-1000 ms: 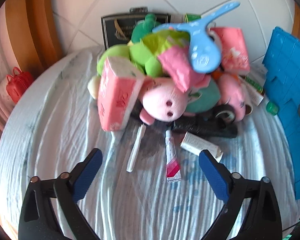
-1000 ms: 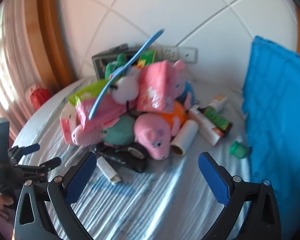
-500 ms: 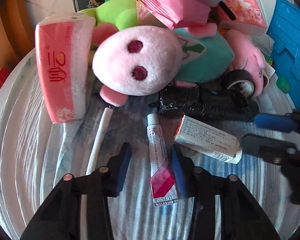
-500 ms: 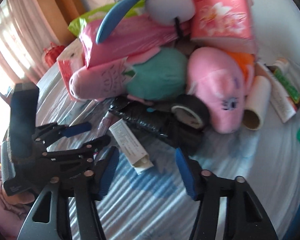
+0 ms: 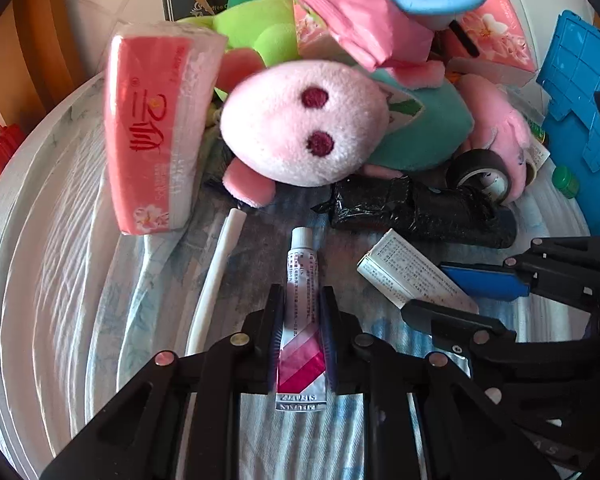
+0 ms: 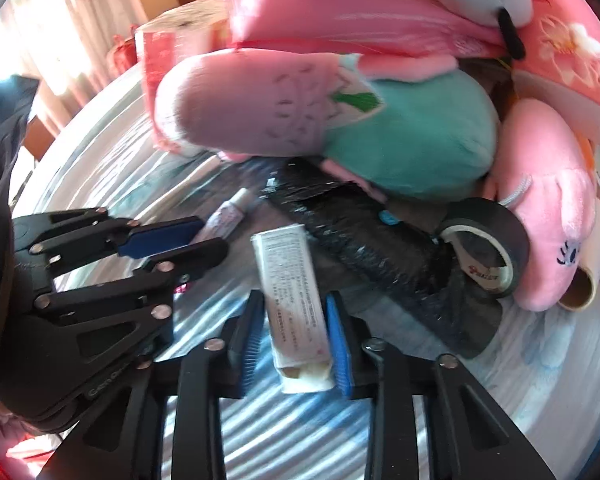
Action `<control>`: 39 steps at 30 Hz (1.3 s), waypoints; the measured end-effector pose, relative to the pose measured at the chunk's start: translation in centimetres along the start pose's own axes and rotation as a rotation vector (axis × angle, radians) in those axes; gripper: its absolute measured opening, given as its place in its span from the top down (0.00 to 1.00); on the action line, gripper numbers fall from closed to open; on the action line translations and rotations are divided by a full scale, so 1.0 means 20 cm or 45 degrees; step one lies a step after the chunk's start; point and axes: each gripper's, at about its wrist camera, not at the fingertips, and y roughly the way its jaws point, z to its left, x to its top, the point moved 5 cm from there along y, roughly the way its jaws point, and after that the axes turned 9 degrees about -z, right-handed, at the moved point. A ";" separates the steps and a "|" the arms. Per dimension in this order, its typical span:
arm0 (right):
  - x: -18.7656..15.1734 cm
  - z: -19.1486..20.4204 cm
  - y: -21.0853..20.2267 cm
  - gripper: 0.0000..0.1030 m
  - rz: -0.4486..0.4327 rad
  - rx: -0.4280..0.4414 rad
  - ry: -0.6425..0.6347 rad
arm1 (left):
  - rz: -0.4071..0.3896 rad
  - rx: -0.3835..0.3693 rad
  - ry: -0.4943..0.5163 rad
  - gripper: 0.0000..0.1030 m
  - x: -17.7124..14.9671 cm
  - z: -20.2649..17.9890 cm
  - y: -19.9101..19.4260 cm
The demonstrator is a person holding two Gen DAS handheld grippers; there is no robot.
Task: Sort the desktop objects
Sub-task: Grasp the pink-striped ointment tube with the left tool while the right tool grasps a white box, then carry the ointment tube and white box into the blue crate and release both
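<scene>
Here the left gripper (image 5: 301,334) has its jaws closing on a small ointment tube (image 5: 301,300), the pads pressing both flanks of its pink-striped lower half. The tube lies flat on the blue-and-white striped cloth (image 5: 100,300) that covers the surface, white cap pointing toward the heap of things.

The right gripper (image 6: 294,332) has its jaws closing around a white printed carton (image 6: 294,300). The right-hand blue pad touches the carton's edge, while a thin gap shows at the left-hand pad. The carton lies on the cloth too, its open flap end nearest the camera.

The two grippers work just beside each other, each showing in the other's view.

Just left of the tube lies a white stick (image 5: 216,280), roughly parallel to it. Beyond tube and carton stretches a long bundle wrapped in black plastic (image 5: 420,210), with a roll of black tape (image 6: 484,248) at its far end. Over these looms a pig plush (image 5: 300,124) with a pink snout and teal body. A pink tissue pack (image 5: 152,132) leans at the heap's left side. A blue crate (image 5: 580,100) stands at the right edge, with a green bottle cap (image 5: 565,180) beside it.
</scene>
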 end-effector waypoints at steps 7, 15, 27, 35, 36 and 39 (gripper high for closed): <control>0.03 0.04 -0.30 0.73 -0.116 -0.026 -0.020 | -0.128 -0.026 -0.001 0.83 0.09 -0.05 -0.28; 0.06 0.02 -0.81 0.73 -0.327 -0.197 0.032 | -0.351 -0.093 0.096 0.83 0.28 -0.26 -0.74; 0.02 -0.07 -1.64 0.73 -0.669 -0.522 0.168 | -0.620 -0.259 0.268 0.83 0.44 -0.77 -1.32; -0.12 -0.21 -2.18 0.73 -0.854 -0.760 0.238 | -0.723 -0.422 0.374 0.83 0.56 -1.30 -1.57; -0.14 -0.24 -2.24 0.73 -0.869 -0.787 0.252 | -0.728 -0.442 0.392 0.83 0.57 -1.38 -1.60; -0.23 -0.36 -2.43 0.73 -0.910 -0.888 0.300 | -0.731 -0.495 0.444 0.83 0.58 -1.60 -1.67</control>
